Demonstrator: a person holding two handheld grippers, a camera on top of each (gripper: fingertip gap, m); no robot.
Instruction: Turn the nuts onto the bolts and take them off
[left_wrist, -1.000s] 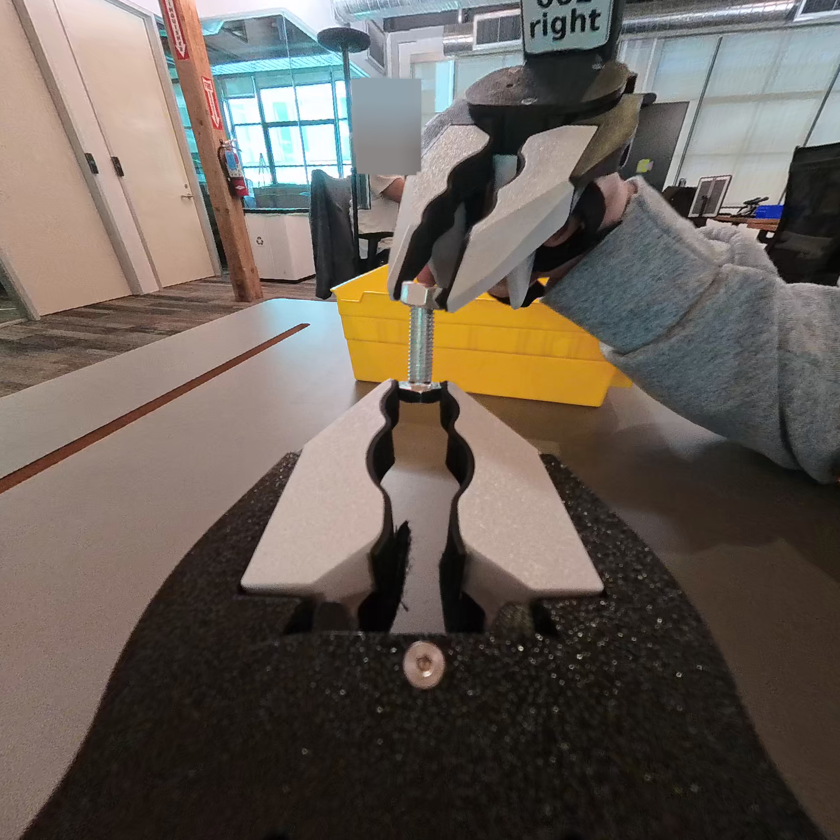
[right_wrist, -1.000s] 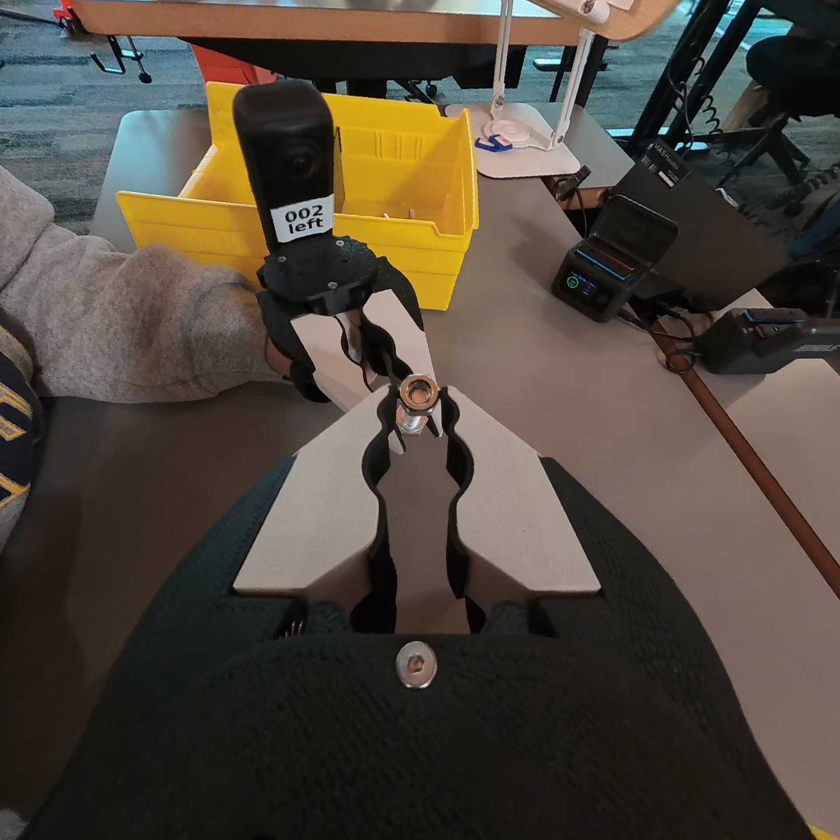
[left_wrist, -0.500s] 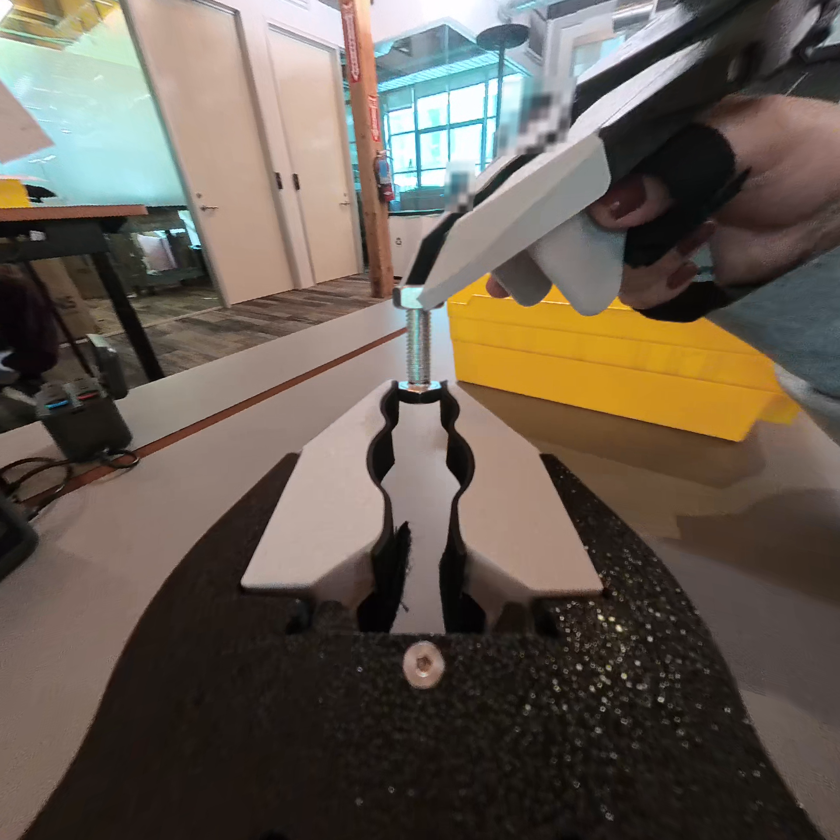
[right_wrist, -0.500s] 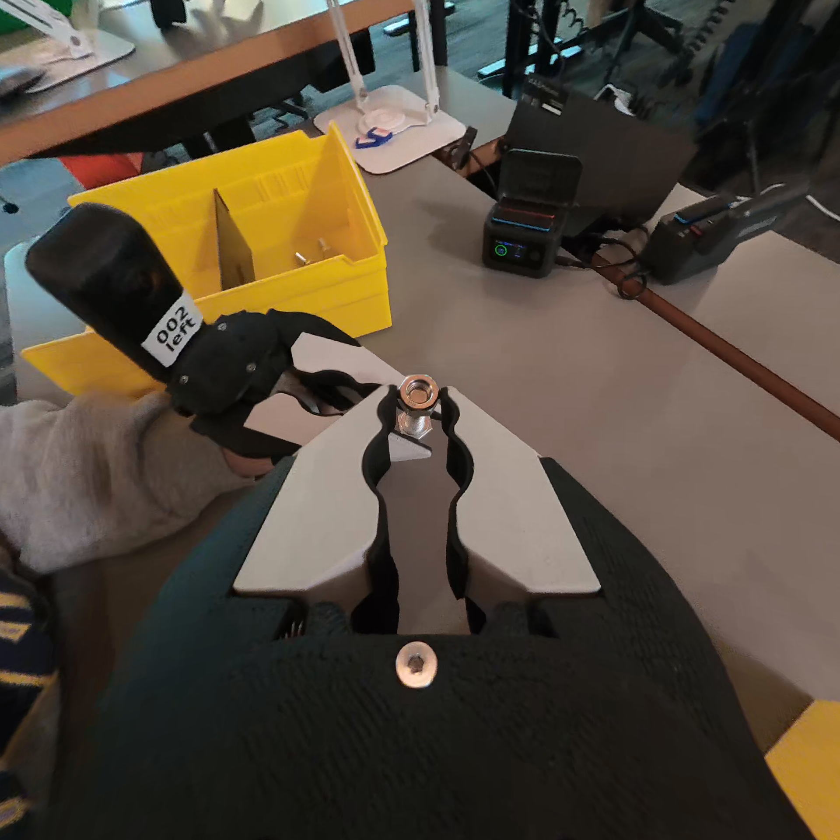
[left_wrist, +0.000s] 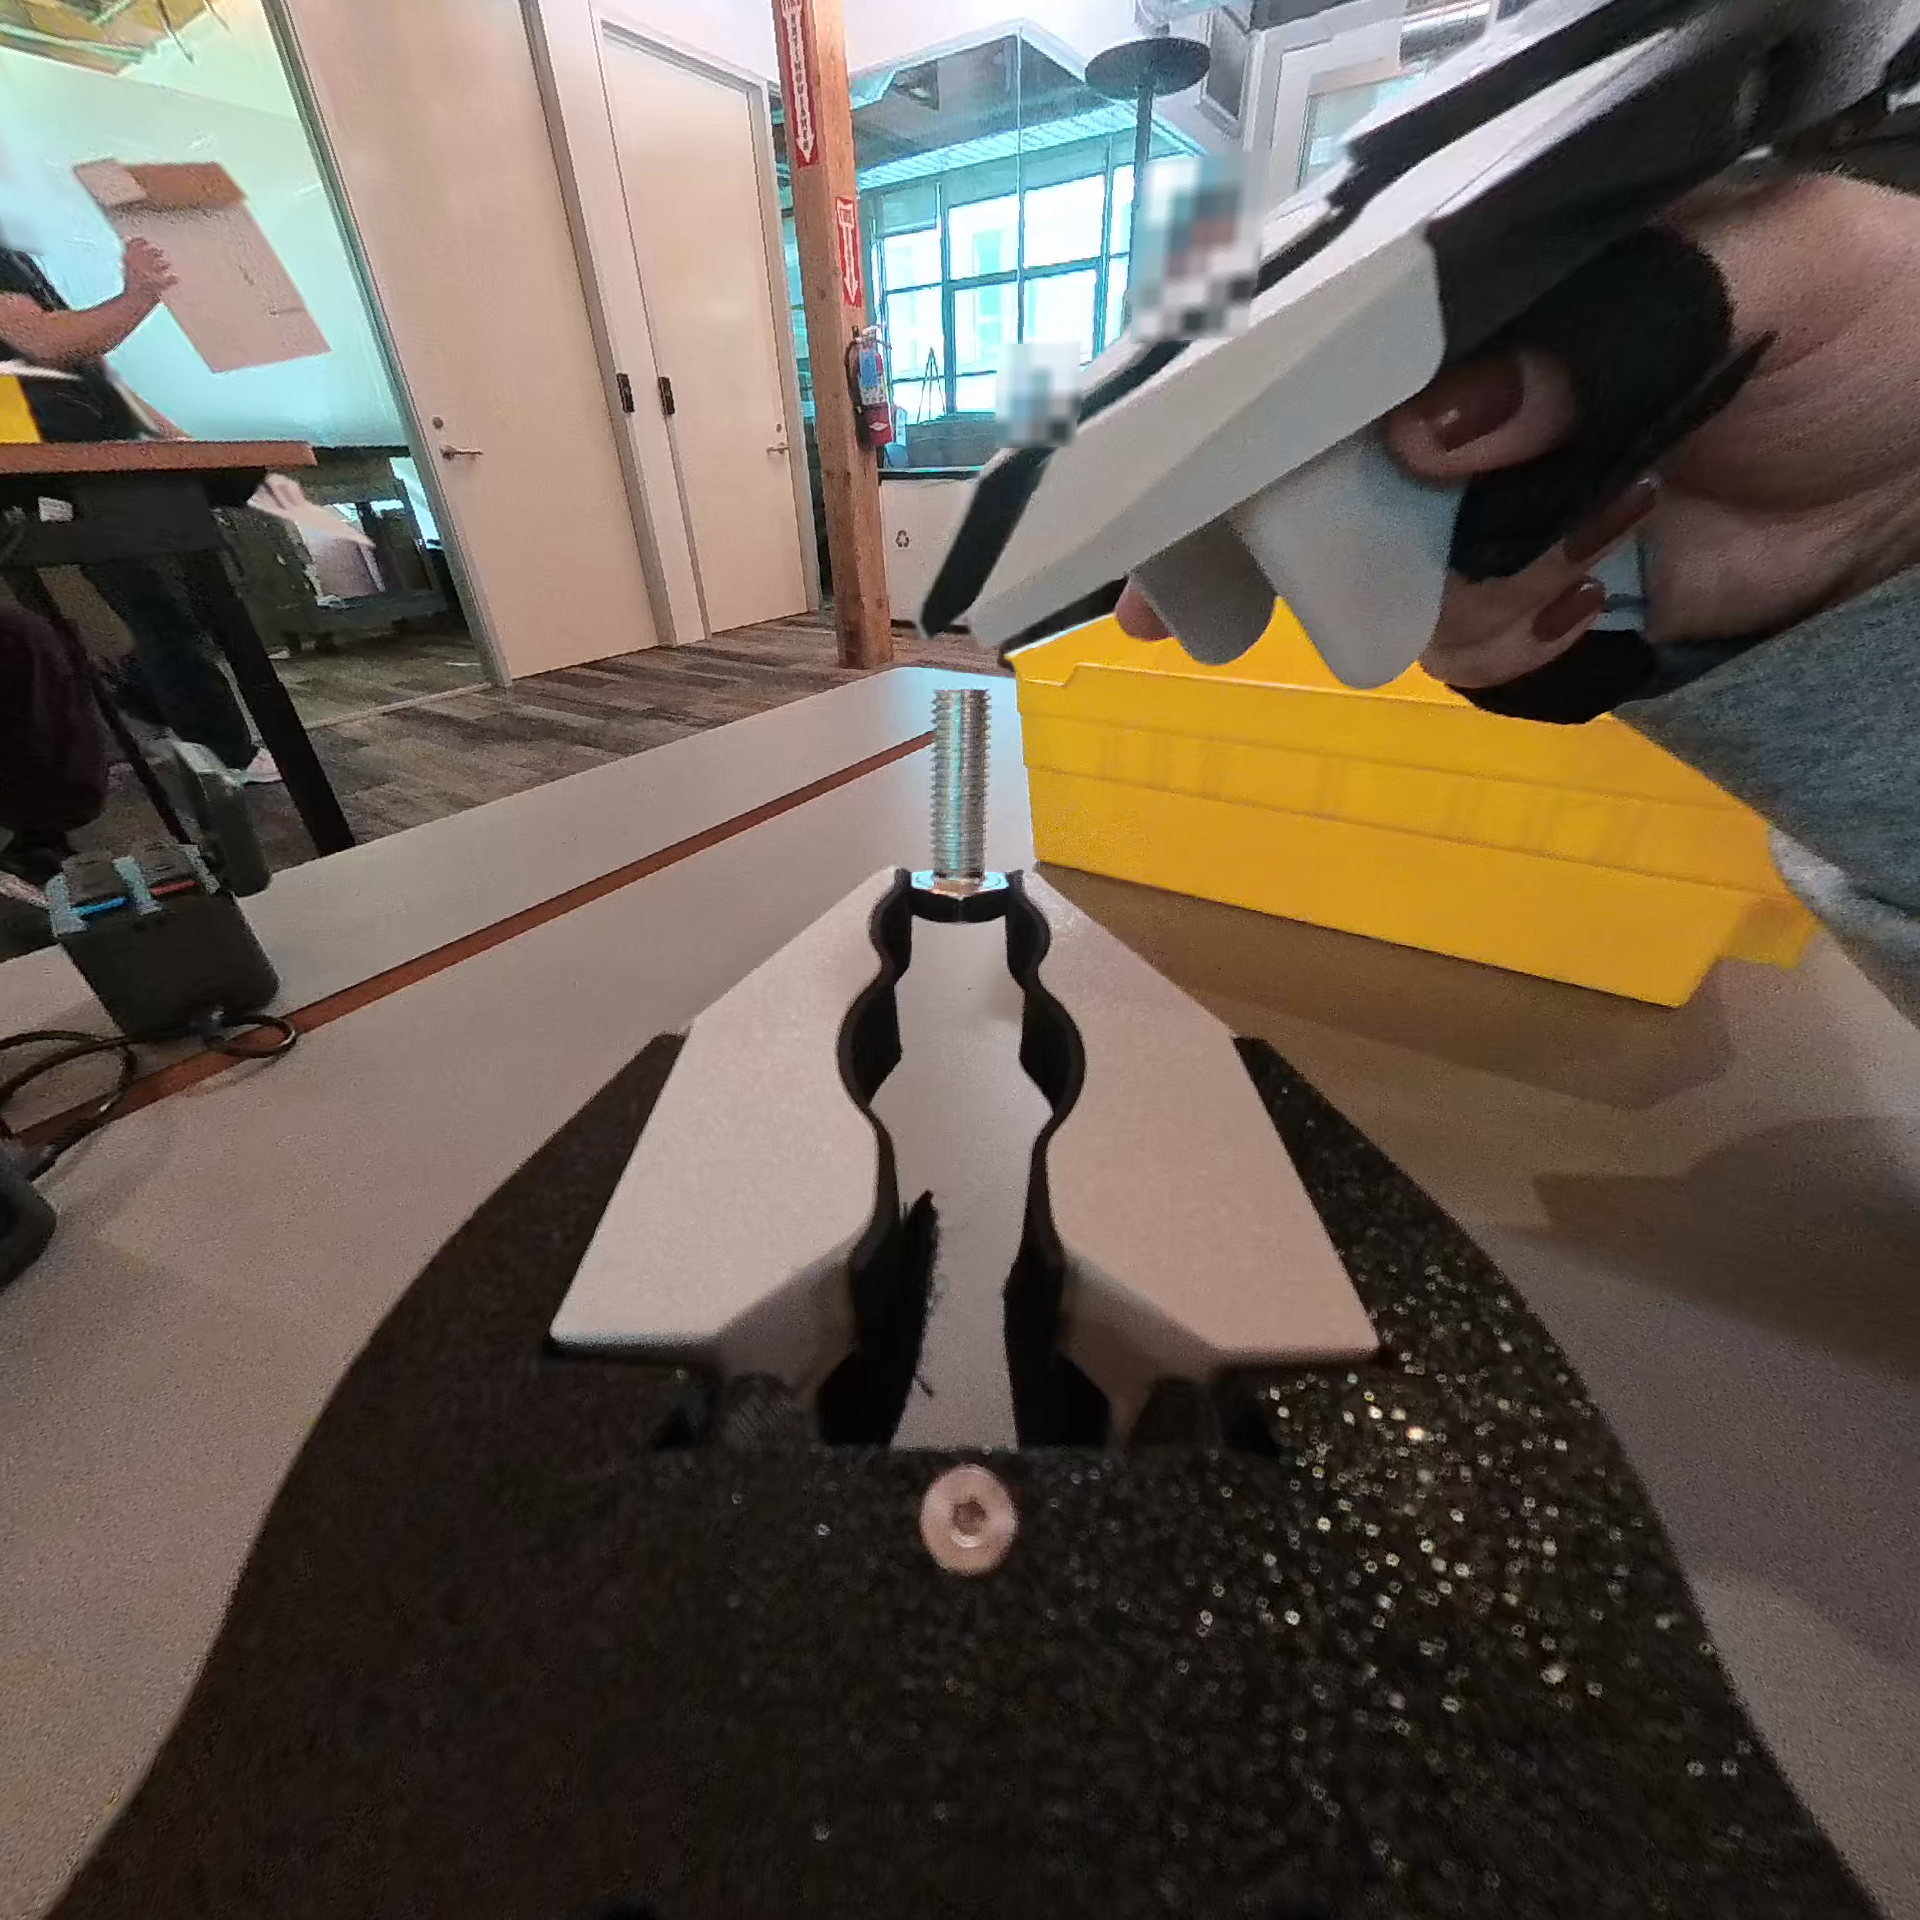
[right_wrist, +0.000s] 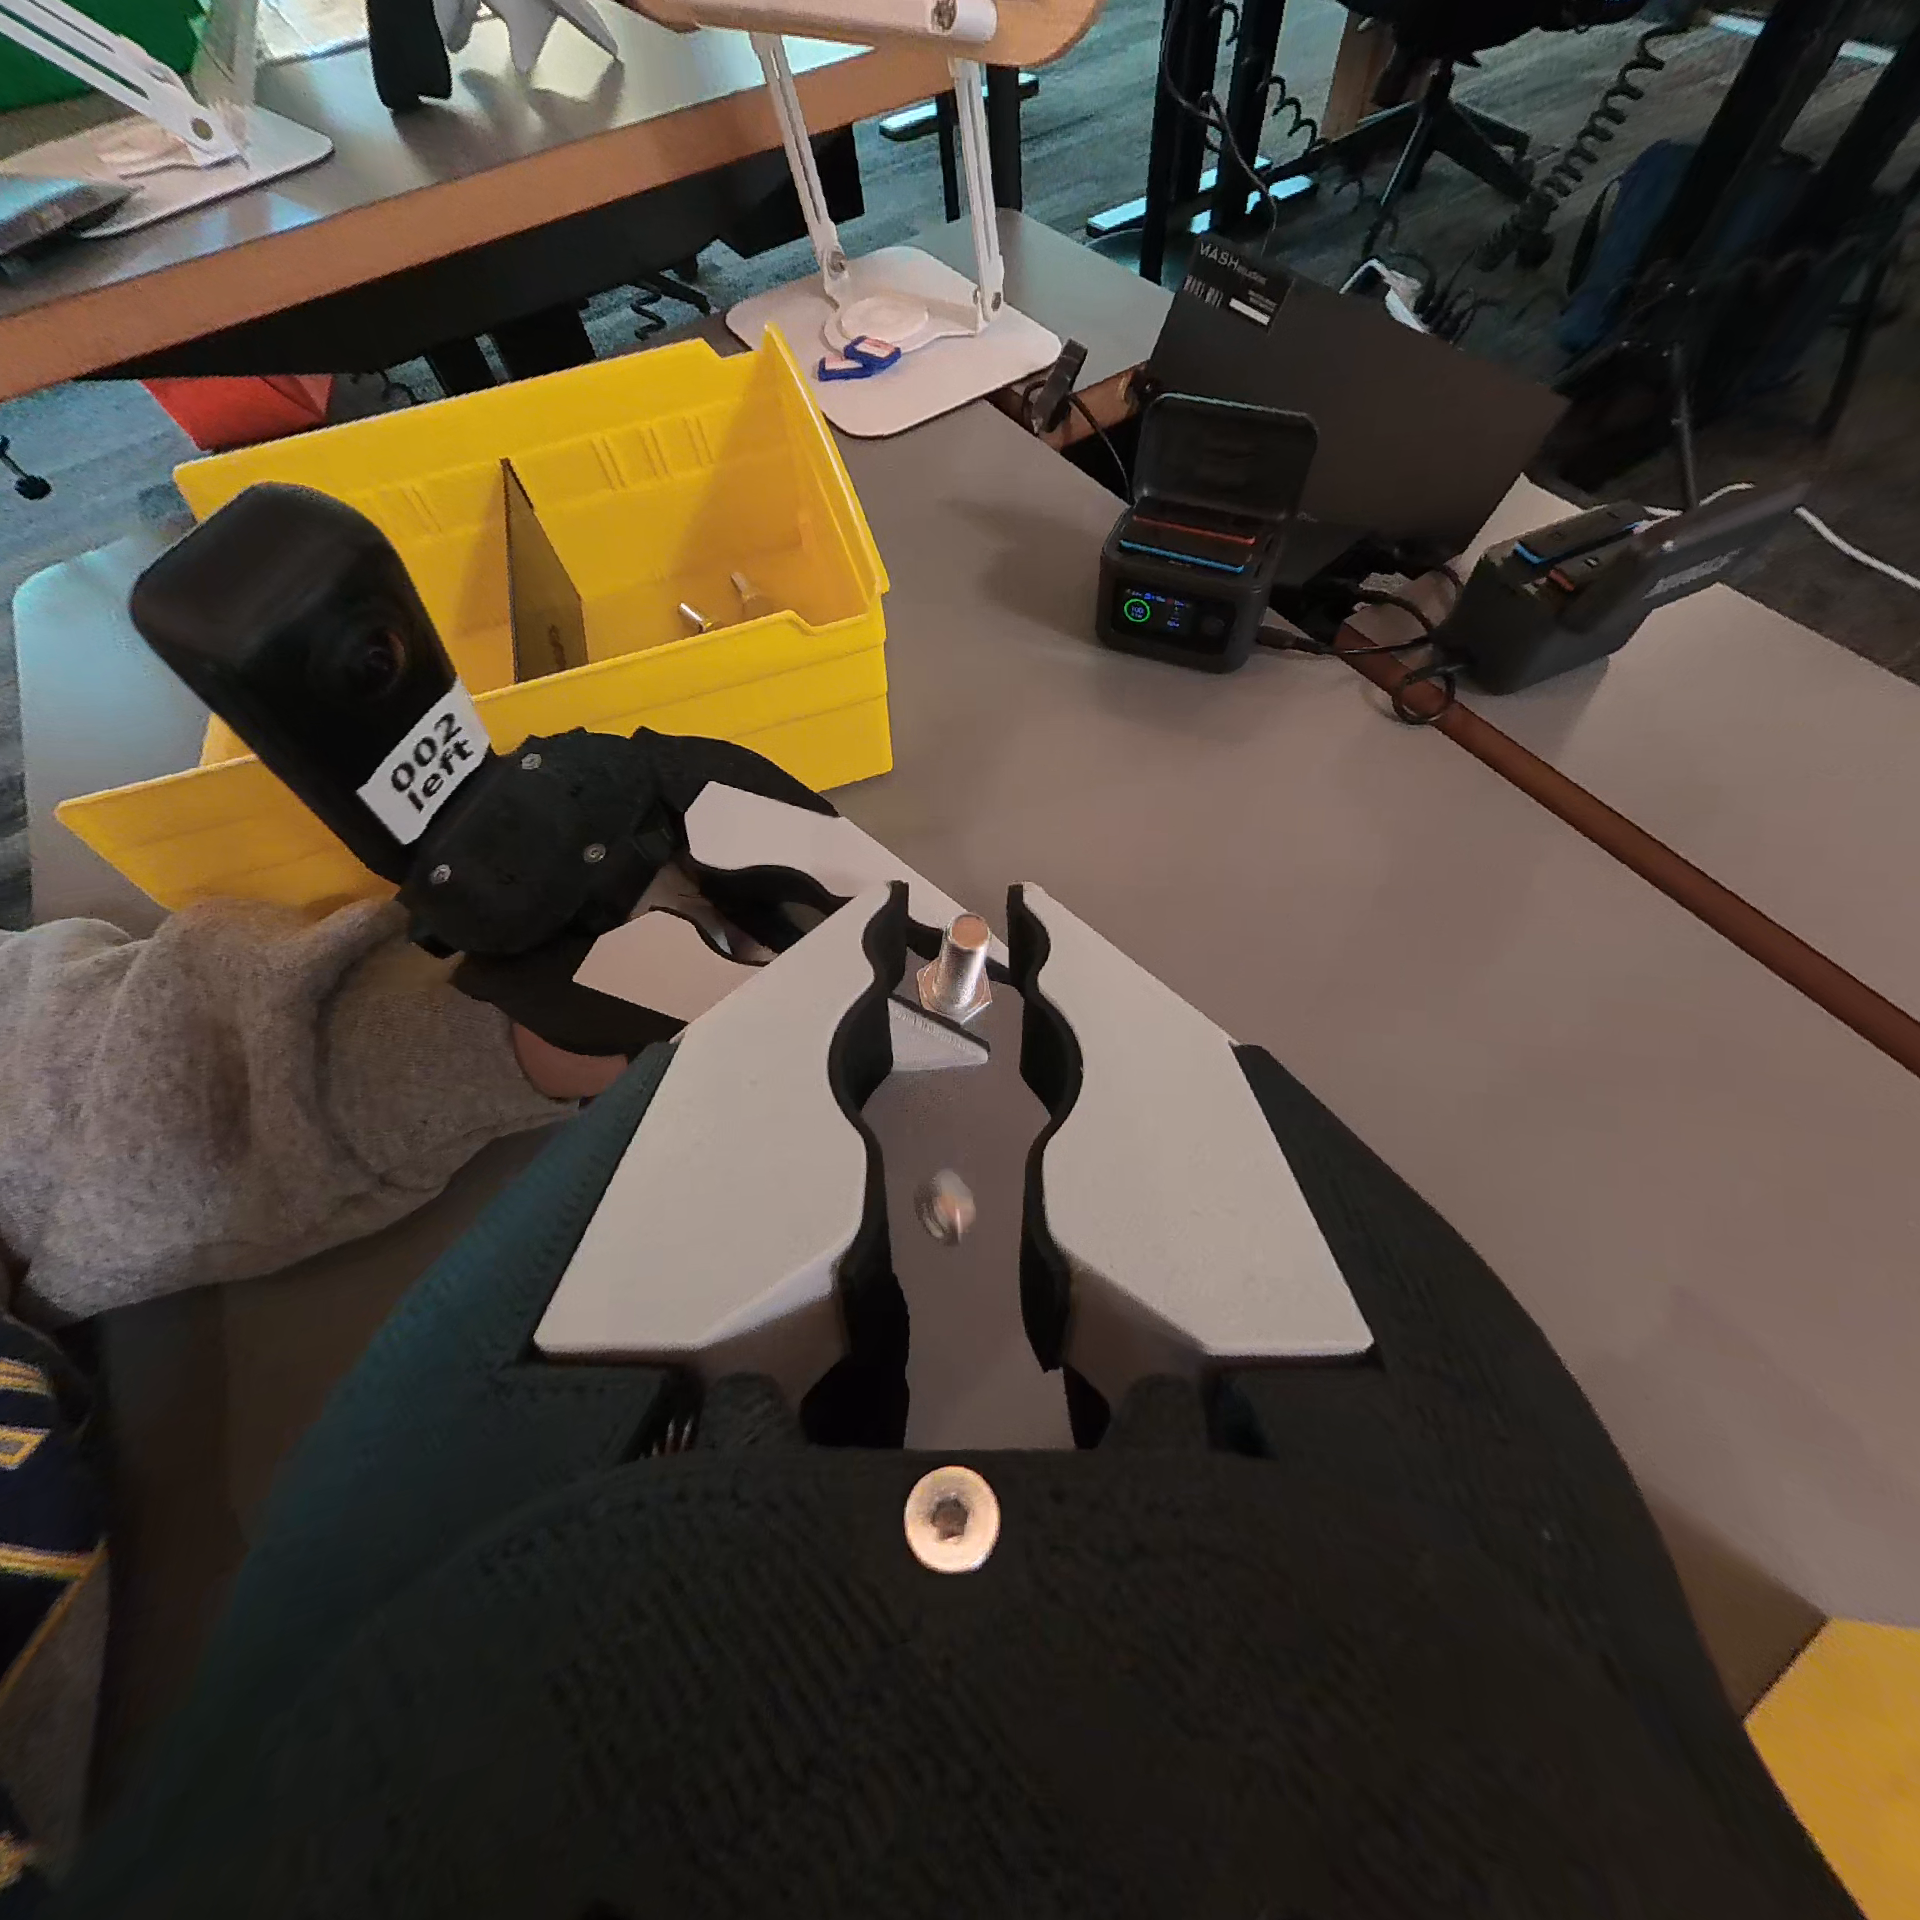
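Observation:
My left gripper (left_wrist: 954, 899) is shut on the hex head of a silver bolt (left_wrist: 961, 779) and holds it upright just above the grey table, threads up and bare. In the right wrist view the bolt (right_wrist: 958, 961) stands between my right gripper's fingertips. My right gripper (right_wrist: 956, 894) is slightly open and holds nothing. It hovers just above the bolt, up and to the right in the left wrist view (left_wrist: 961, 623). A small silver nut (right_wrist: 945, 1205), blurred, shows below between the right fingers, over the table. I cannot tell whether it is falling or lying there.
A yellow bin (right_wrist: 675, 717) with a divider and a few bolts (right_wrist: 717, 608) stands just behind the grippers; it also shows in the left wrist view (left_wrist: 1351, 831). Black charger cases (right_wrist: 1184, 582) with cables sit at the right. A brown seam (right_wrist: 1662, 862) crosses the table. Across from one pair of fingers to the other is roughly 5 cm. The brown seam (right_wrist: 1662, 862) is about 30 cm from both grippers' fingertips.
The nut was on top of the bolt in my right gripper's tips. Now the bolt top is bare, the right gripper has lifted and let go, and the nut shows lower down.

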